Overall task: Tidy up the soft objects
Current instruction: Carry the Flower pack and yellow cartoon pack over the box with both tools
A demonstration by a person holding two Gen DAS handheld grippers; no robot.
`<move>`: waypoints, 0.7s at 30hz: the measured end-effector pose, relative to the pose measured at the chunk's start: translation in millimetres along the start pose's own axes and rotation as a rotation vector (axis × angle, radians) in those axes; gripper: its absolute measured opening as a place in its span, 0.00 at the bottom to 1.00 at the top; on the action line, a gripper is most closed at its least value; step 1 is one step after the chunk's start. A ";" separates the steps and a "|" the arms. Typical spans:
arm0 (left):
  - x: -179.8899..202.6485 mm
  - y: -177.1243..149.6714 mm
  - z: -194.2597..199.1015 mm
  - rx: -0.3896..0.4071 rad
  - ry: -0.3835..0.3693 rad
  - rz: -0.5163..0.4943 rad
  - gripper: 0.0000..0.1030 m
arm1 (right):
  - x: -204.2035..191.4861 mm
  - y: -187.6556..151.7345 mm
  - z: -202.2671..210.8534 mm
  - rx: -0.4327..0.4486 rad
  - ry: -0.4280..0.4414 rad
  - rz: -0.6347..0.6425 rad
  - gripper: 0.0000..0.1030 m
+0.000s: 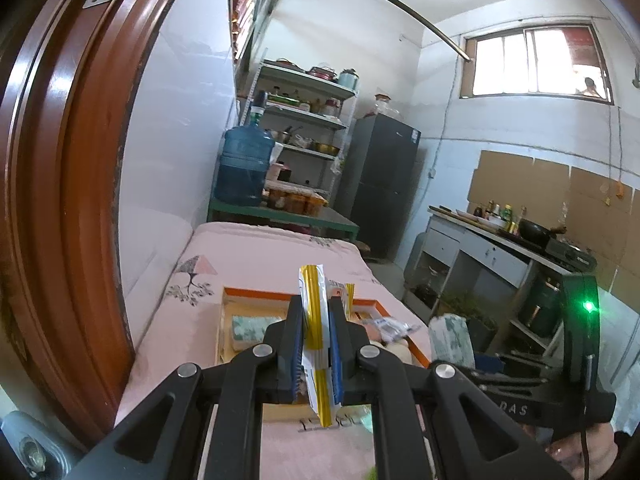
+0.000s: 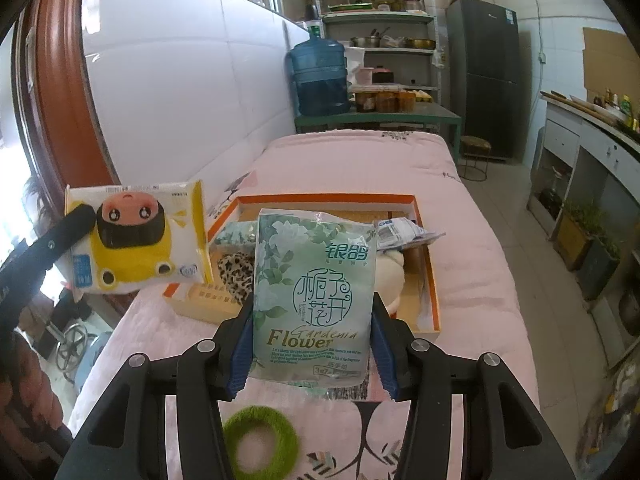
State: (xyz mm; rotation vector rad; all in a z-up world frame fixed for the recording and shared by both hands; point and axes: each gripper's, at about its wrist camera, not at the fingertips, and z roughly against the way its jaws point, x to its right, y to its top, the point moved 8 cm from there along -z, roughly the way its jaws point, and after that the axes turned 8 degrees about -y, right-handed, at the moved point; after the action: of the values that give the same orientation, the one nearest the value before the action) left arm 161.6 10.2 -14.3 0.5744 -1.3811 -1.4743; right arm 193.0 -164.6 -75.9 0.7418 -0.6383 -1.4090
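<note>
**Two tissue packs held above a pink bed**

Pink bedding [image 1: 256,256] fills the middle of the left wrist view, with a brown door frame at the left and kitchen shelves behind. On the bed lies an orange-rimmed tray [image 1: 256,292]. The left hand-held gripper [image 1: 317,344] is pinched nearly closed on a yellow-and-white tissue pack [image 1: 314,304], seen edge-on. The pack's long axis runs away from the camera and upward, its far end rising past the fingertips, its near end hanging below the blue pads. It sits in the air above the near part of the tray. At the right edge the other hand-held tool shows, carrying a pale green pack [image 1: 450,340].

Seen from the right wrist, the same bed [image 2: 460,216] and tray [image 2: 432,280] lie ahead. The right hand-held gripper [image 2: 314,340] stands moderately wide, its blue pads pressing both side edges of a green Gardenia Flower tissue pack [image 2: 316,292]. This pack stands upright, printed face to the camera, long axis vertical, top reaching over the tray. To the left, the yellow pack [image 2: 136,236] shows its cartoon face, held up beside the tray by the left tool. A green fuzzy ring [image 2: 260,440] lies on the bedding beneath the fingers.
</note>
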 end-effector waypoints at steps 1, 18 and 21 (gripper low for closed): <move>-2.2 2.4 -1.8 0.005 0.005 0.003 0.11 | 0.3 1.7 -2.3 -0.001 0.002 -0.001 0.51; -27.8 28.0 -44.0 0.031 0.107 -0.027 0.11 | -0.2 29.4 -38.0 -0.005 0.021 -0.012 0.51; -30.5 28.3 -52.8 0.027 0.114 -0.028 0.11 | 0.6 34.4 -46.7 -0.009 0.022 -0.013 0.51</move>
State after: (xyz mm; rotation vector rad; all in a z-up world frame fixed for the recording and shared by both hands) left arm 228.2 16.9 -9.0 0.6872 -1.3102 -1.4249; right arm 250.8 -161.0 -78.5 0.7545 -0.6110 -1.4125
